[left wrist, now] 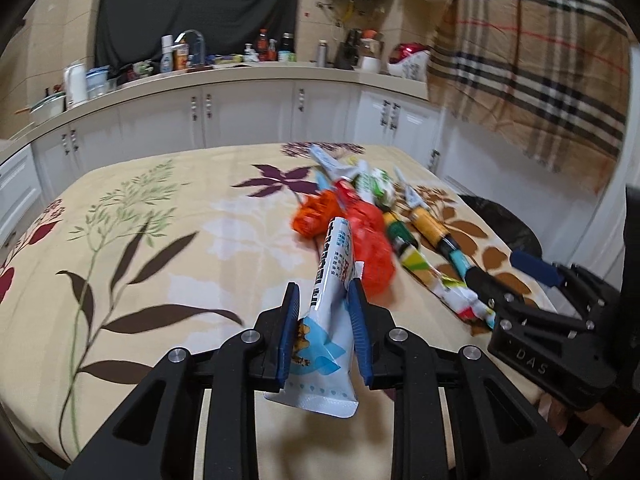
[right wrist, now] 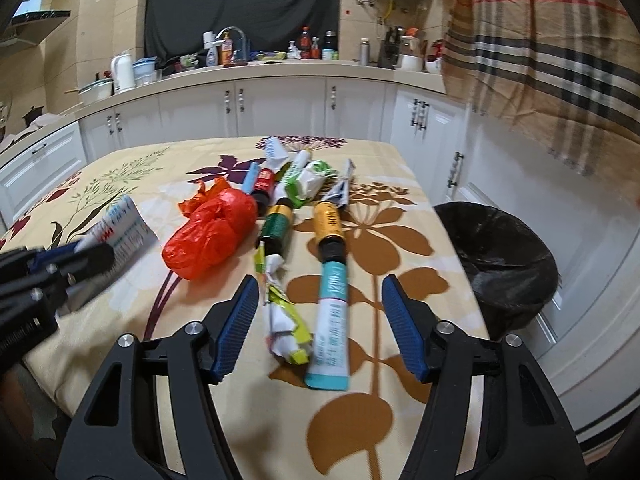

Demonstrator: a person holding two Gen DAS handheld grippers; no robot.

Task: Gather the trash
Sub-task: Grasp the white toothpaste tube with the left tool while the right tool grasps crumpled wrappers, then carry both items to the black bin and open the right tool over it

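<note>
A flowery cloth with leaves and brown petals covers the worktop. Far behind it runs a row of white cupboards with a long counter on top. Bottles, a white kettle and a tap stand on the counter. A dark sheet hangs on the far wall. A checked cloth hangs on the right.

Each view is taken from a hand-held gripper, close above the worktop and angled down toward the kitchen cabinets. The orange bag, seen in both, is viewed from left and right.
</note>
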